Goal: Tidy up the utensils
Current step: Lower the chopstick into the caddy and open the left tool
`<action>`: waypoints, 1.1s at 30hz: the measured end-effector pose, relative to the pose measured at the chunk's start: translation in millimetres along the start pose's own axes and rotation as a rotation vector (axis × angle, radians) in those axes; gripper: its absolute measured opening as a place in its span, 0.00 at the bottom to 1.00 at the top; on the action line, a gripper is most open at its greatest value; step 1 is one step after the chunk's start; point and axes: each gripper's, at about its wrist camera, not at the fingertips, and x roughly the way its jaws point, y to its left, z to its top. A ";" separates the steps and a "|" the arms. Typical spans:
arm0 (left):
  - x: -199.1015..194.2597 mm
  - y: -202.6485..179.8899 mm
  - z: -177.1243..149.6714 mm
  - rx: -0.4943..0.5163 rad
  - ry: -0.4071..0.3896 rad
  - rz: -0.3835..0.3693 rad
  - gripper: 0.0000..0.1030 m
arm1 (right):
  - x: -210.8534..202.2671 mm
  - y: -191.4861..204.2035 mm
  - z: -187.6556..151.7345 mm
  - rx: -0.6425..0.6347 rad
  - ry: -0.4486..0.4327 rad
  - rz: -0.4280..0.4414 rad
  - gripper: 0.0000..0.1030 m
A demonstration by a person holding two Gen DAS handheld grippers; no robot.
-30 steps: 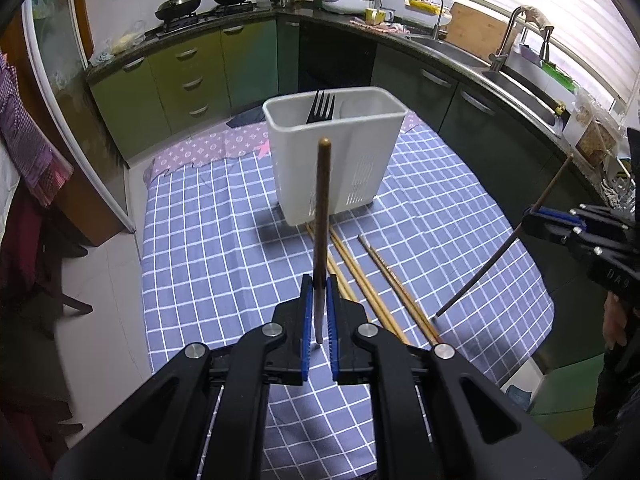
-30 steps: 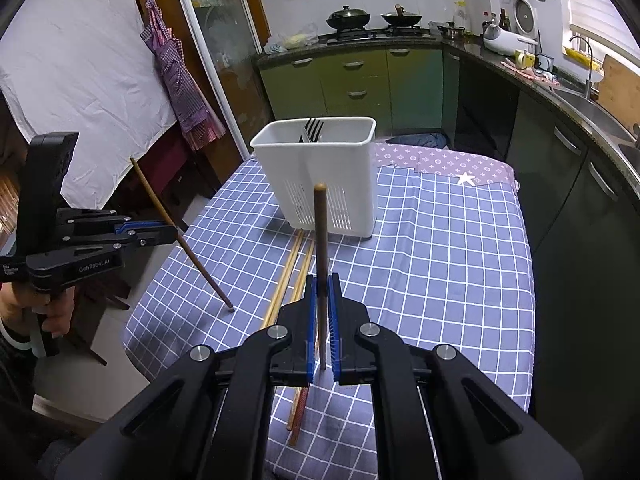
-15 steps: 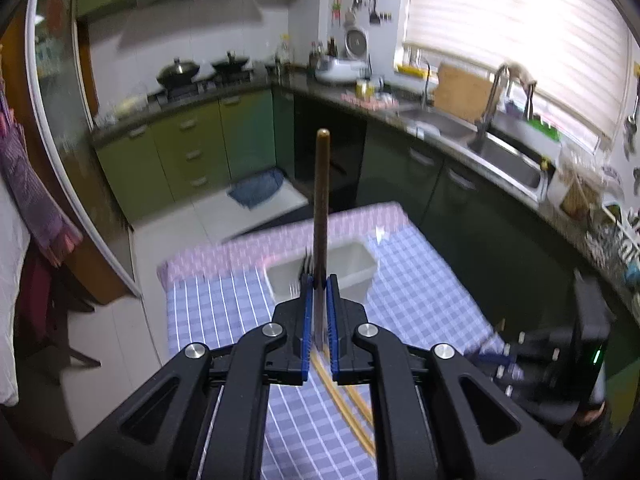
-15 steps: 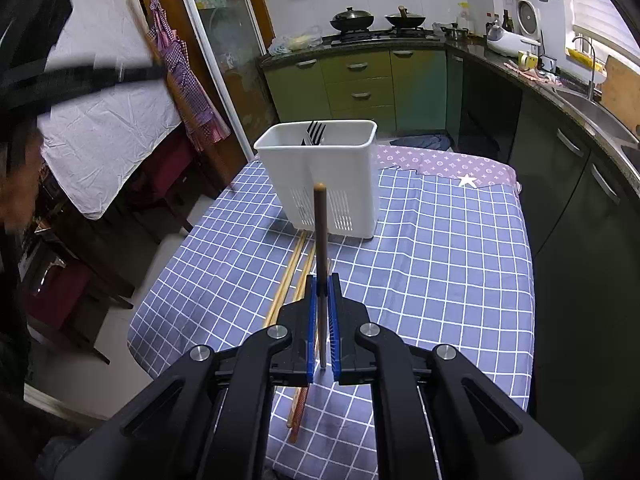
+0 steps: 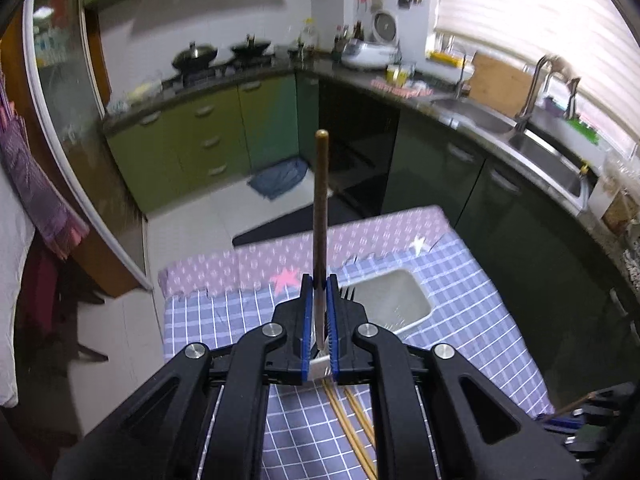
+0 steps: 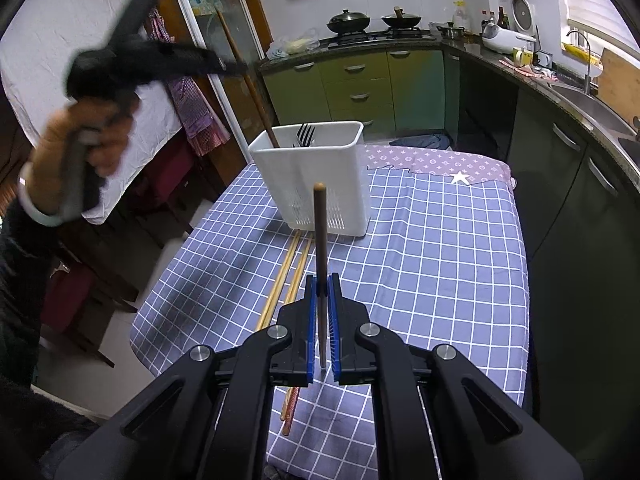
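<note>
Two dark chopsticks are clamped, one per gripper. Left gripper (image 5: 320,320) angles its chopstick (image 6: 248,80) tip-down into the white utensil caddy (image 6: 316,184); right gripper (image 6: 321,320), clenched on its chopstick (image 6: 320,264), has the caddy at twelve o'clock.

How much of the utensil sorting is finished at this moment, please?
Done: a fork stands in the white holder. In hand: the left gripper holds a dark chopstick, tip inside the holder's rim; the right gripper grips a second dark chopstick. Left: the light chopsticks lying on the cloth.
</note>
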 end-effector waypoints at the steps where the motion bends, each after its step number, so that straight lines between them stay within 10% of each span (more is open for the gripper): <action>1: 6.5 0.5 -2.9 0.000 0.013 0.003 0.07 | -2.0 0.5 2.1 -0.001 -0.003 0.002 0.06; 8: 31.3 4.8 -24.5 -0.003 0.090 0.006 0.09 | -17.0 6.2 34.6 -0.015 -0.068 -0.005 0.06; 12: 8.7 10.9 -29.5 -0.016 0.047 0.003 0.28 | -26.0 9.7 71.1 -0.020 -0.118 -0.015 0.06; 22: -41.8 19.7 -56.8 0.011 0.015 0.002 0.29 | -29.5 16.7 181.4 0.005 -0.289 -0.069 0.06; 33: -34.2 21.7 -94.1 0.017 0.118 -0.044 0.32 | 88.2 0.4 178.3 0.030 -0.050 -0.147 0.07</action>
